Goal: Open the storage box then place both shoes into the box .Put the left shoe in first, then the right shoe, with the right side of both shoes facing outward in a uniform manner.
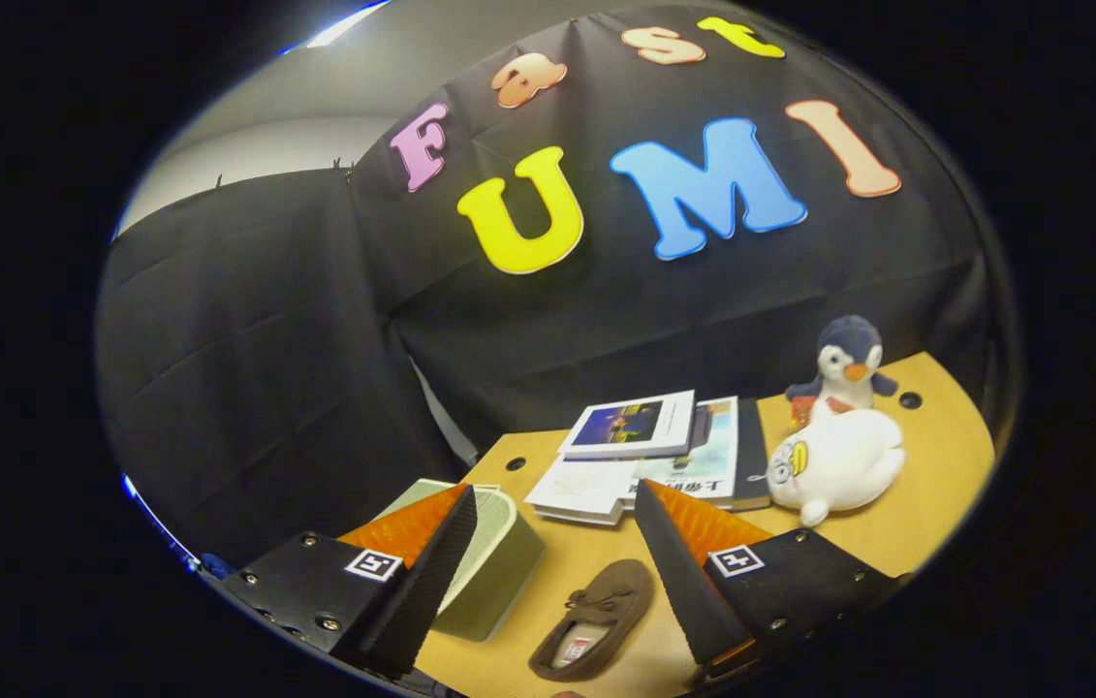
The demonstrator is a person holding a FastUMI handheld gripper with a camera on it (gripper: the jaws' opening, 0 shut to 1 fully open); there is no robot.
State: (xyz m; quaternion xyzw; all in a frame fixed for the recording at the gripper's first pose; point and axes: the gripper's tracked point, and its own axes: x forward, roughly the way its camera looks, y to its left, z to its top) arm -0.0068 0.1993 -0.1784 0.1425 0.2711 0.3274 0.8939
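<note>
Hovering wide open and empty, the gripper point(548, 572) frames one brown shoe point(594, 620) lying on the table point(935, 504); the green storage box point(494, 562), just left of it, looks closed, though partly hidden; nothing appears packed.

Storage box point(489, 562) partly behind claw point(548, 572) finger.
</note>
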